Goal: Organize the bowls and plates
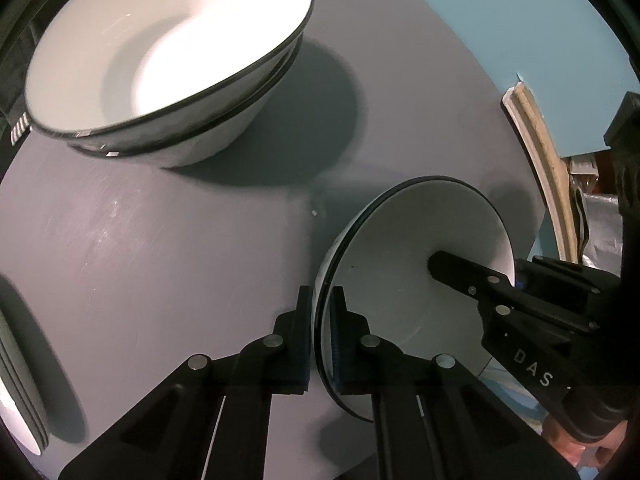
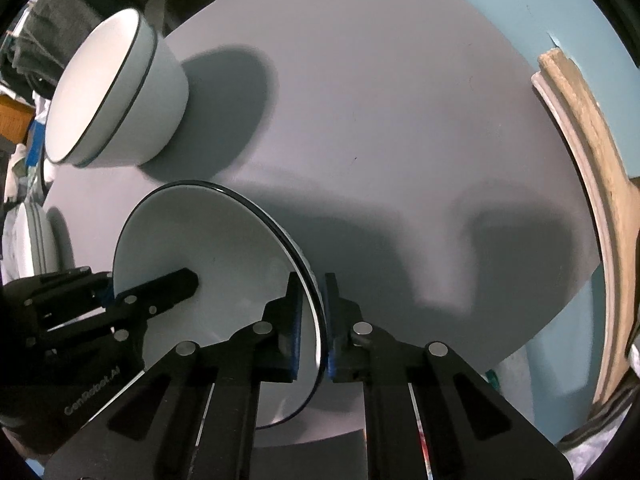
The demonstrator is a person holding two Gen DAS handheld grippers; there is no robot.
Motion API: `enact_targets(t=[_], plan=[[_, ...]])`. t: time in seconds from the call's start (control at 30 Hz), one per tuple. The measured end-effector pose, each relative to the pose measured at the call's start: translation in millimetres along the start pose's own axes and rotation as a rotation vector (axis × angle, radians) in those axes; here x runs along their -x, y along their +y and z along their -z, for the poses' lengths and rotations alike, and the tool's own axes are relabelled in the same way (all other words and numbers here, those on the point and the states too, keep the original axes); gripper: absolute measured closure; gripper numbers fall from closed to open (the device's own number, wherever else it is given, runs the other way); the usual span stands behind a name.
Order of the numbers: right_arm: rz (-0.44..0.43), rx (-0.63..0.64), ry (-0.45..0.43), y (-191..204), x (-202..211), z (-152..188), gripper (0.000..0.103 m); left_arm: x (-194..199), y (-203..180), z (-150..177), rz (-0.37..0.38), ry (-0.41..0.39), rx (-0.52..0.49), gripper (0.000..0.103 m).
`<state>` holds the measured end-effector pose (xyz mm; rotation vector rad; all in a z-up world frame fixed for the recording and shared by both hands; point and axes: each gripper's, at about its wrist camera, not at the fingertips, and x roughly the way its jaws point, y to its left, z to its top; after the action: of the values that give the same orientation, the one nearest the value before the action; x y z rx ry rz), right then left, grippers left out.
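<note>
So we've got both grippers on the same white bowl (image 1: pixel 404 248), one on each side of the rim. In the left wrist view our left gripper (image 1: pixel 321 336) has its two blue-padded fingers pinched onto the bowl's black-edged rim at about 6 o'clock, one finger inside the bowl and one outside, barely any gap beyond the thickness of the wall. Over at 3 o'clock in that same view the right gripper (image 1: pixel 516 280) has one finger lying inside the bowl and the other behind the rim.

From the right wrist view it's the mirror picture: our right gripper (image 2: pixel 314 320) is clamped on the rim at 6 o'clock, and the left gripper (image 2: pixel 110 286) comes in from 9 o'clock, gripping the opposite edge. The bowl looks tipped up on its side between us, just above the grey table (image 2: pixel 380 100); we can't tell if it's touching the surface.

The stack of bowls (image 1: pixel 160 60), two nested with black rims, sits on the table at 11 o'clock in the left view, well apart from the one we're holding. A stack of plates (image 1: pixel 16 380) peeks in at the 8 o'clock edge. A wooden board edge (image 2: pixel 580 200) runs along the far right side of the table at 3 o'clock.
</note>
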<state>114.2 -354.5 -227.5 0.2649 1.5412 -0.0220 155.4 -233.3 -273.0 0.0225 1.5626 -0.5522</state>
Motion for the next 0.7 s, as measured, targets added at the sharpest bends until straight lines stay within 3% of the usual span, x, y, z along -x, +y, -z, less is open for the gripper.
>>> enact_targets(t=[0.33,0.7], plan=[[0.009,0.038,0.037,22.6,9.5,-18.3,0.095,7.4,11.6,27.1,-0.007,0.01,0.065,0.096],[0.002,0.107,0.013,60.5,35.9,-36.0,0.095,54.6,27.7,38.2,-0.008,-0.062,0.118,0.096]])
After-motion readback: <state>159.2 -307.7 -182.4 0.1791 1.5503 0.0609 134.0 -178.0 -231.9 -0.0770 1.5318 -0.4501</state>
